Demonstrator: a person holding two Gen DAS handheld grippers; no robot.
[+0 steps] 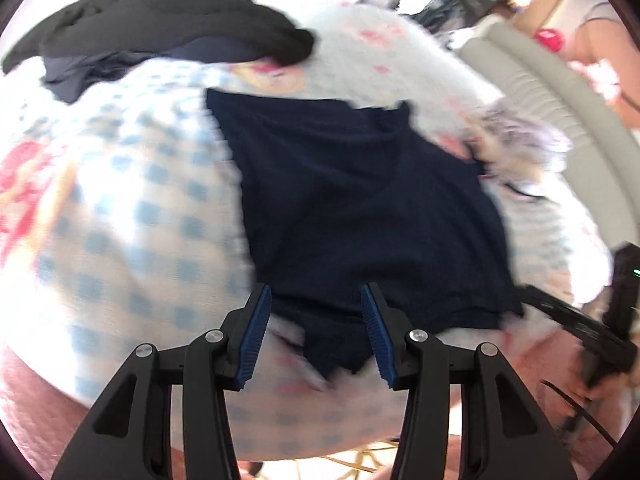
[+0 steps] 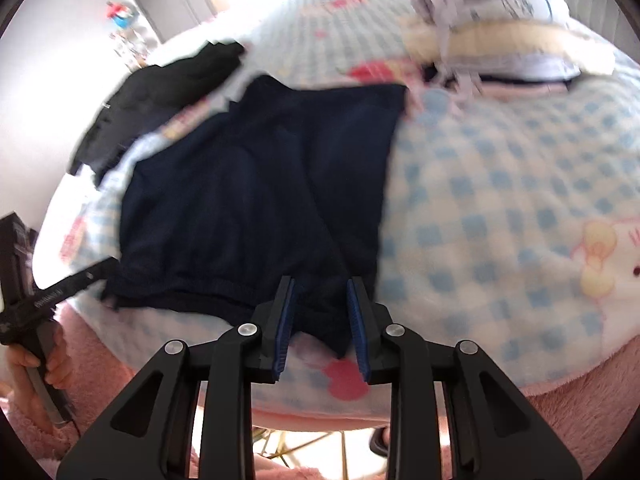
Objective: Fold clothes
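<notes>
Your navy garment (image 1: 360, 208), one piece, soft knit with a gathered elastic hem, lies spread flat on the bed's fleecy blue-and-white checked blanket (image 1: 132, 208). Your left gripper (image 1: 316, 334) has its ribbed blue fingers (image 1: 254, 336) wide apart, straddling a hanging corner of the cloth, not pinching it. Your right gripper (image 2: 320, 326) stands at mid-width over the hem's other corner, also unclosed. One crumpled black garment (image 1: 160, 28) sits at the far edge; a striped folded stack (image 2: 500, 40) lies near the navy one
</notes>
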